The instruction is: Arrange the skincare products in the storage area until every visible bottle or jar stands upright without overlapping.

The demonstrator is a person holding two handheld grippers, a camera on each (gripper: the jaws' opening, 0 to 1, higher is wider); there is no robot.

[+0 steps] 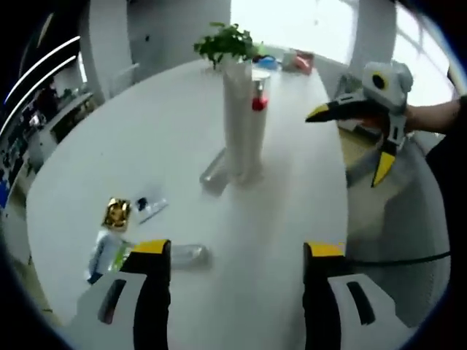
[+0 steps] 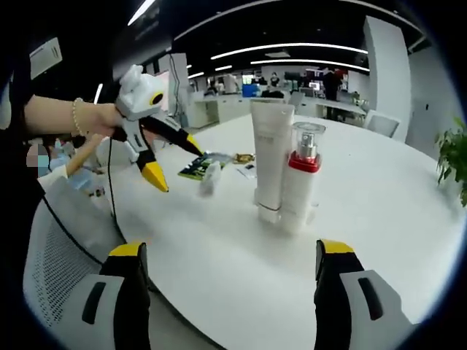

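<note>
A tall white plastic tube [image 2: 271, 157] stood cap-down near the middle of the white oval table [image 1: 146, 131], touching a clear pump bottle with a red collar [image 2: 301, 175] just beside it; both were upright. A small clear bottle [image 1: 214, 173] lay on its side by their base. Nearer the table edge lay another small clear bottle [image 1: 188, 254], a gold foil sachet [image 1: 116, 213], a small clear flat packet [image 1: 149, 205] and a green-and-white sachet [image 1: 108, 254], all flat, close together.

The lying bottles looked light, stiff and slick, likely to roll; a grip across the body near mid-length, then a tilt up onto the base, seemed the best bet. The tall tube looked soft-walled and top-heavy on its cap, easy to knock. The sachets looked limp and thin, hard to pinch off the smooth top.

The left gripper [image 1: 237, 251] hung above the near clutter, jaws spread wide, holding nothing. The right gripper [image 2: 230, 255] faced the standing pair, jaws also wide apart and empty; in the left gripper view it showed well apart from the tube.

A green potted plant [image 1: 226, 42] stood at the far end. A mesh office chair [image 2: 62, 270] sat at the table edge.
</note>
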